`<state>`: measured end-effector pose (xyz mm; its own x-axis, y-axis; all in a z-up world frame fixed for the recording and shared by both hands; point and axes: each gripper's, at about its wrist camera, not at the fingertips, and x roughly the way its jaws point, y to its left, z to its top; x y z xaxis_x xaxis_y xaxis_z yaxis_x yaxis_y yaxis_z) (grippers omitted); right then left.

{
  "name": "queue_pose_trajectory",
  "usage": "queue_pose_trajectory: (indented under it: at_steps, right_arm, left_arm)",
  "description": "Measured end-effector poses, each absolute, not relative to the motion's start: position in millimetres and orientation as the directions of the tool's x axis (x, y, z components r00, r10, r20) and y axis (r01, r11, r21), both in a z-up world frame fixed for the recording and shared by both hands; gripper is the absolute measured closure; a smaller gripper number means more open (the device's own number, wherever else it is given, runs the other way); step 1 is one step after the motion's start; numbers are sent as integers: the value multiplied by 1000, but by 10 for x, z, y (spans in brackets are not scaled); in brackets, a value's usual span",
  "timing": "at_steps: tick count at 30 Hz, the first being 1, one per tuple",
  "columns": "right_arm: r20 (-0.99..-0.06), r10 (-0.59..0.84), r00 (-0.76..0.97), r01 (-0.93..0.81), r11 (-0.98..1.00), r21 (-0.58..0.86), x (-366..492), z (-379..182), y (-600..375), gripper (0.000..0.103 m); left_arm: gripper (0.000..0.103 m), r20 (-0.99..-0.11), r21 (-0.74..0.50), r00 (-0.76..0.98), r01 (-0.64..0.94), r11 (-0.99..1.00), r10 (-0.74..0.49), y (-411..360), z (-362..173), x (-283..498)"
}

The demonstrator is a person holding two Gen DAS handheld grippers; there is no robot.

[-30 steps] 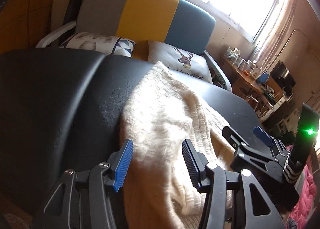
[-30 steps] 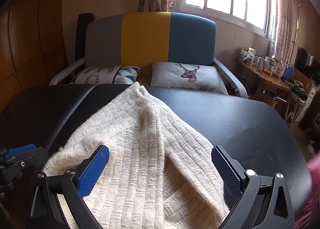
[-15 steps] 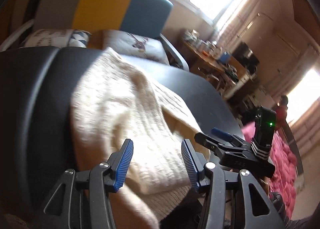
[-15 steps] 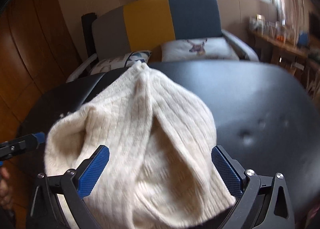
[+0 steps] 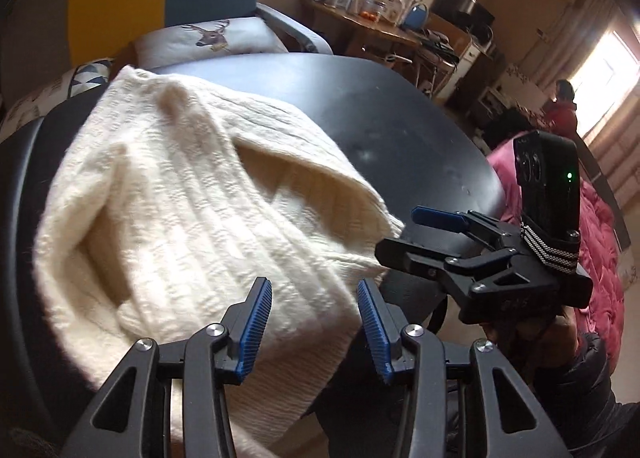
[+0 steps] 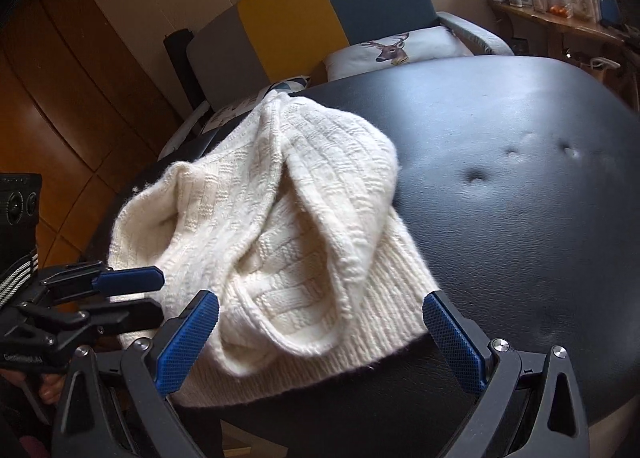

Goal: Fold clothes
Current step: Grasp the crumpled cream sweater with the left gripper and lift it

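Left wrist view: cream knit sweater (image 5: 188, 194) is lying bunched on the black padded table (image 5: 400, 126), near its front edge, hem hanging slightly over. Left gripper (image 5: 312, 322) is hovering over the near hem, jaws spread, gripping nothing. Right gripper (image 6: 320, 338) is sitting wide apart, straddling the hem, also empty. Sweater is looking partly gathered, loose layers puffing up, not flat; mid-fold or being re-laid, cannot tell which. Next move is probably needing a pinch on the near edge with both claws. Long axis is running away from the cameras toward the striped sofa (image 6: 320, 14), narrow end pointing there.
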<state>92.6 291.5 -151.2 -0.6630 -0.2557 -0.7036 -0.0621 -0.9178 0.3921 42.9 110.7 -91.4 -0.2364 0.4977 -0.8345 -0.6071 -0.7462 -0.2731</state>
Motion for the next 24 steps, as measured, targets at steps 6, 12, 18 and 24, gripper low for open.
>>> queue_pose_trajectory:
  at_steps: [6, 12, 18, 24]
  right_arm:
    - [-742, -159, -651, -132, -939, 318, 993, -1582, 3023, 0]
    - [-754, -107, -648, -165, -947, 276, 1028, -1657, 3037, 0]
    - [-798, -59, -600, -200, -955, 221, 1079, -1567, 3083, 0]
    - [-800, -51, -597, -202, -956, 212, 1040, -1467, 3057, 0]
  left_arm:
    - [59, -880, -171, -265, -599, -782, 395, 1310, -1060, 481]
    - [80, -898, -74, -312, -588, -805, 310, 1401, -1188, 526]
    - [93, -861, -89, -367, -573, -815, 352, 1168, -1055, 512]
    - [94, -800, -165, -421, -531, -831, 428, 777, -844, 432]
